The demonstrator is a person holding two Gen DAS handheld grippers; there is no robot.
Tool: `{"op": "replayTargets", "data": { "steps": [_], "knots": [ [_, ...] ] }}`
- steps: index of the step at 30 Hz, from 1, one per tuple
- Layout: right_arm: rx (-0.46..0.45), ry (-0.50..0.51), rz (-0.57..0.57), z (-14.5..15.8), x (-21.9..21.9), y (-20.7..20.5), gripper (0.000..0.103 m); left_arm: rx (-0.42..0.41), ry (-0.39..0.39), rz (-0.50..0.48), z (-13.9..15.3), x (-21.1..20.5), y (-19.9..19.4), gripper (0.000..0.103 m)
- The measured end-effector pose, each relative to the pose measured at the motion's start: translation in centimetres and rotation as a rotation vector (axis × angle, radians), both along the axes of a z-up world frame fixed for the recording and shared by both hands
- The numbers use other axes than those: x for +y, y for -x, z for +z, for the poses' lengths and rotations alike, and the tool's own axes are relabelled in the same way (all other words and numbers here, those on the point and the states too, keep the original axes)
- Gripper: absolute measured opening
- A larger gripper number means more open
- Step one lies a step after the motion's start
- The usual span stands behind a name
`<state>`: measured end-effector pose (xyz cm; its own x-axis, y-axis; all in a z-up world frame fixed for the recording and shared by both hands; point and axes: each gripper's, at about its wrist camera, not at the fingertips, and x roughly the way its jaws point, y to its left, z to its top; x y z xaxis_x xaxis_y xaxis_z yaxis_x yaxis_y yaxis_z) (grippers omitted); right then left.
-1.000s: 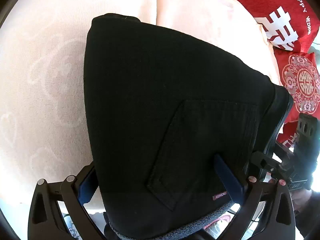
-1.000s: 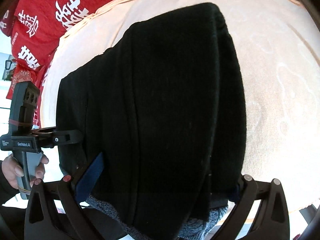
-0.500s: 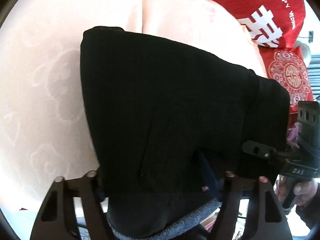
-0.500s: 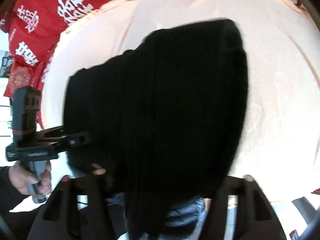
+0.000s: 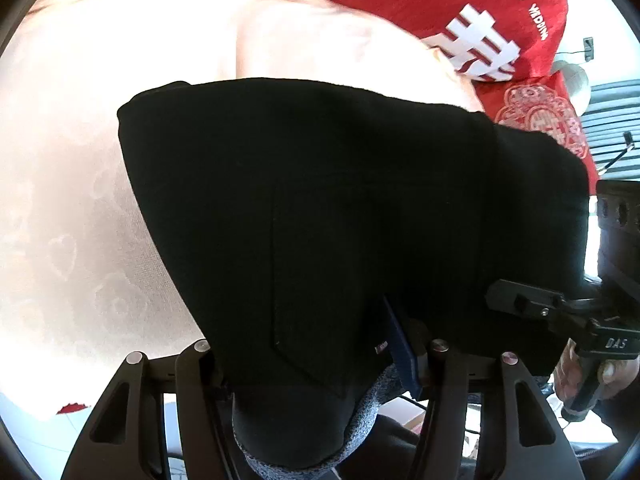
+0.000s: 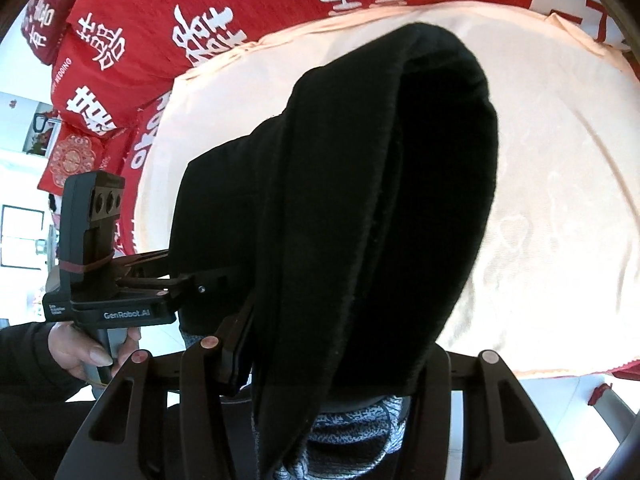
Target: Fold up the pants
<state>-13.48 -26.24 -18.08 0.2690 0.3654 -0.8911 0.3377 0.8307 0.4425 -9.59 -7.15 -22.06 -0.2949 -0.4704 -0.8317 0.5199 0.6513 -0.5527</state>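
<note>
The black pants (image 5: pixel 320 220), folded into a thick bundle with a grey fleecy lining (image 5: pixel 372 400) at the near edge, are held up over the peach bed cover (image 5: pixel 72 200). My left gripper (image 5: pixel 316 360) is shut on the near edge beside the back pocket, and one blue pad (image 5: pixel 400 340) shows. In the right wrist view the pants (image 6: pixel 360 200) curl into a raised loop. My right gripper (image 6: pixel 320 364) is shut on their near end, its right finger hidden by cloth. Each view shows the other gripper at the side (image 5: pixel 560 308) (image 6: pixel 120 304), gripping the same edge.
Red pillows and bedding with white characters (image 5: pixel 480 40) (image 6: pixel 120 60) lie at the far side of the bed. A hand (image 6: pixel 92 352) holds the left gripper's handle. The peach cover (image 6: pixel 560 200) spreads wide to the right.
Both grippers' fingers have drawn in on the pants' near edge. The bundle has lifted off the cover and both views have tilted up, showing more red pillows.
</note>
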Motion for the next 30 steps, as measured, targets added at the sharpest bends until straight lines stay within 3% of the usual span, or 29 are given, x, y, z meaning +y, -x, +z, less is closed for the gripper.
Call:
{"op": "replayTargets", "data": {
  "steps": [7, 11, 15, 19, 25, 30],
  "knots": [
    [-0.048, 0.050, -0.044, 5.9, -2.9, 1.5, 0.054, -0.057, 0.063, -0.092, 6.4, -4.0, 0.4, 0.060],
    [-0.075, 0.075, -0.117, 8.8, -7.5, 3.8, 0.054, -0.092, 0.108, -0.164, 10.0, -9.3, 1.2, 0.060],
    [-0.086, 0.090, -0.143, 10.4, -12.2, 5.6, 0.055, -0.114, 0.114, -0.200, 11.5, -14.6, 2.3, 0.060],
    [-0.070, 0.065, -0.143, 8.9, -17.5, 5.8, 0.055, -0.119, 0.086, -0.188, 10.7, -19.1, 3.4, 0.060],
    [-0.019, -0.022, -0.052, 4.5, -24.5, 5.4, 0.055, -0.111, -0.064, -0.105, 7.4, -25.1, 4.6, 0.060],
    [0.007, -0.093, -0.015, 1.4, -29.6, 4.6, 0.055, -0.101, -0.138, -0.053, 5.8, -29.4, 4.3, 0.060]
  ]
}}
